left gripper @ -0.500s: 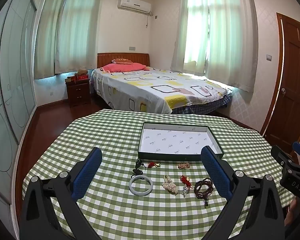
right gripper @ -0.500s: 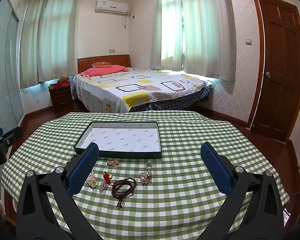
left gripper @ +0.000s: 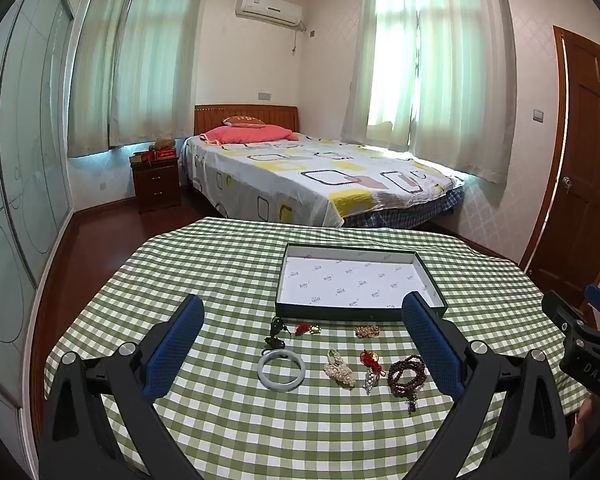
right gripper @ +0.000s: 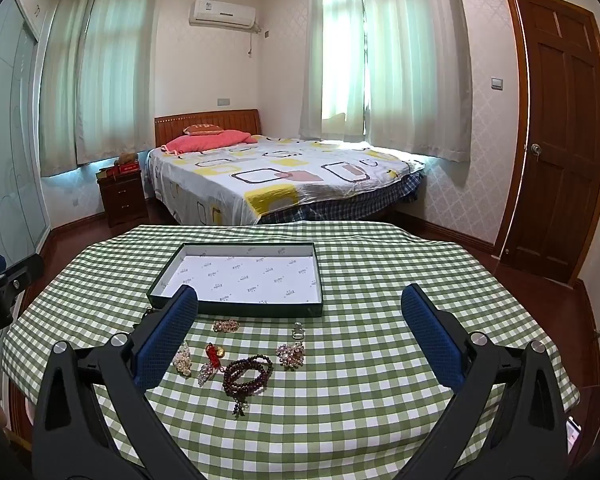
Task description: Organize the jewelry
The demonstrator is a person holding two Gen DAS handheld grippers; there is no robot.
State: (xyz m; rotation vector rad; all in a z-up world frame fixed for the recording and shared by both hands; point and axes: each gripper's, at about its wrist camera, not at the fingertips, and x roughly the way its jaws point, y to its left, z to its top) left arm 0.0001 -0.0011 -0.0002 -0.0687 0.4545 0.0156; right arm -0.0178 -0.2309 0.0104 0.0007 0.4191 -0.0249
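Both tools are spread wide with nothing in them: left tool (left gripper: pixel 302 344) and right tool (right gripper: pixel 300 336). Pale jade bangle (left gripper: pixel 281 370) and dark beaded bracelet (right gripper: pixel 247 372) lie between the fingers on the green checked surface (right gripper: pixel 360 392), just short of the shallow dark-rimmed box (right gripper: pixel 240 276) ahead.

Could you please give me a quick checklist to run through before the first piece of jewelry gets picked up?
1. Left tool open, holding nothing: ok.
2. Right tool open, holding nothing: ok.
3. Box open, nothing inside: ok.
4. Pale bangle lies apart from the other pieces: ok.
5. Dark bead bracelet untangled from the red charm: cannot tell.
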